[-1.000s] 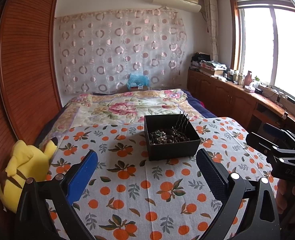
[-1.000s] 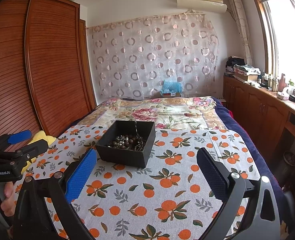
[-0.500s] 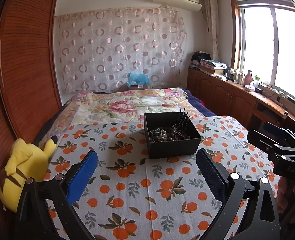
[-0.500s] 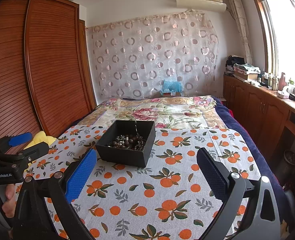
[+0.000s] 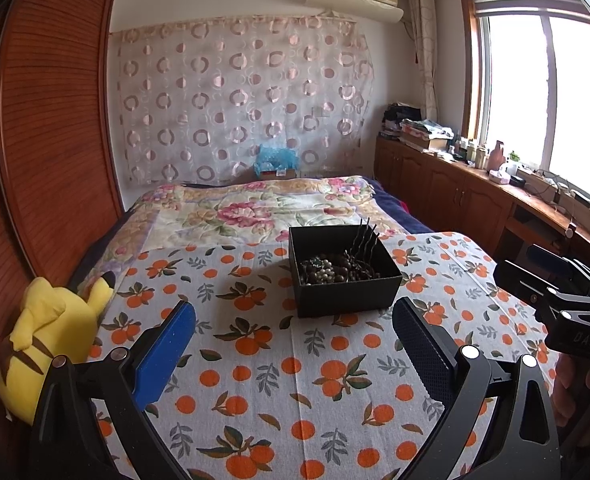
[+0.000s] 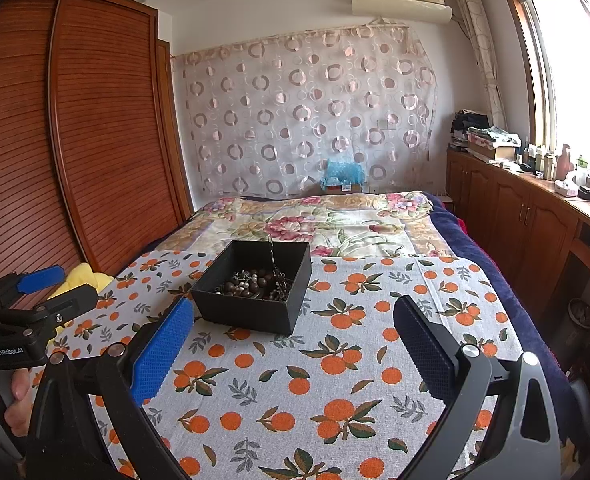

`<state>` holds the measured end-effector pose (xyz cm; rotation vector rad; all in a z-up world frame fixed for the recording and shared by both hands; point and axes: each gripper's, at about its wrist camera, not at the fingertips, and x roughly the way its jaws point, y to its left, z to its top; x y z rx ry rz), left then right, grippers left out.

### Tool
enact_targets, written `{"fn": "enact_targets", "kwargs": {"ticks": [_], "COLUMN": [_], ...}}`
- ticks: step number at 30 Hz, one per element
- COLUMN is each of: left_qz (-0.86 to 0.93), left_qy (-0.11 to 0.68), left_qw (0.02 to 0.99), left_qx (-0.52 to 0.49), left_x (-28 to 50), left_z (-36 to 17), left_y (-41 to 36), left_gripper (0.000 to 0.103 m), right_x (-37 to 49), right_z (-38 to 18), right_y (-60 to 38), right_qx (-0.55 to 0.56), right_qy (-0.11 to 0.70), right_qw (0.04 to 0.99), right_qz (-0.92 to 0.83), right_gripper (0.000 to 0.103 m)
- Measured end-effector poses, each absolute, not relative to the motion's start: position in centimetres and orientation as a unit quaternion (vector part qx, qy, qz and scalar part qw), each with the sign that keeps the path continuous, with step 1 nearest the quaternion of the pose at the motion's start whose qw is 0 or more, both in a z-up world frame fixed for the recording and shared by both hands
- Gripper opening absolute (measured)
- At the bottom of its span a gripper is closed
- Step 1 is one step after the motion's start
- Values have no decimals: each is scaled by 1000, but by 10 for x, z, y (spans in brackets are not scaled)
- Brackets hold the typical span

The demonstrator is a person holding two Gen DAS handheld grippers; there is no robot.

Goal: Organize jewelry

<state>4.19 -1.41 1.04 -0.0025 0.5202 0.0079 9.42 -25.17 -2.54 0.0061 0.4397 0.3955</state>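
Observation:
A black open box (image 5: 349,294) (image 6: 251,312) stands on the orange-print cloth (image 5: 275,376) (image 6: 335,380). Inside lies a heap of dark bead jewelry (image 5: 327,270) (image 6: 251,286), and a dark hair comb (image 5: 363,240) leans on the far wall. My left gripper (image 5: 295,344) hovers open in front of the box, nothing between its blue pads. My right gripper (image 6: 293,344) is open too, to the right of the box and short of it. Each wrist view catches the other gripper at its edge: the right gripper (image 5: 567,304), and the left gripper (image 6: 27,304) with a hand below it.
A yellow plush toy (image 5: 51,336) sits at the cloth's left edge against the wooden wardrobe (image 5: 47,152). A floral quilt (image 5: 251,212) covers the bed behind the cloth. Wooden cabinets (image 5: 455,200) with clutter run under the window on the right.
Both grippers stay open and empty. The left wrist view has tilted slightly downward, with the box a little lower in frame. The left gripper sits lower in the right wrist view.

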Motion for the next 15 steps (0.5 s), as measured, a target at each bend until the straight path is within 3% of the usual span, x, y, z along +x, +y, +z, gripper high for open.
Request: {"fn": "enact_targets", "kwargs": {"ticks": [15], "left_qz": [3], "left_qy": [257], "left_qw": [967], "left_qx": [-2], "left_x": [41], "left_z": [13], "left_y": [-16], "left_gripper": [95], "right_x": [93], "right_z": [-25], "right_y": [-252], "right_qx": [4], "right_qy": [216], "right_qw": [957], "right_qz": [194], "right_gripper": [101]}}
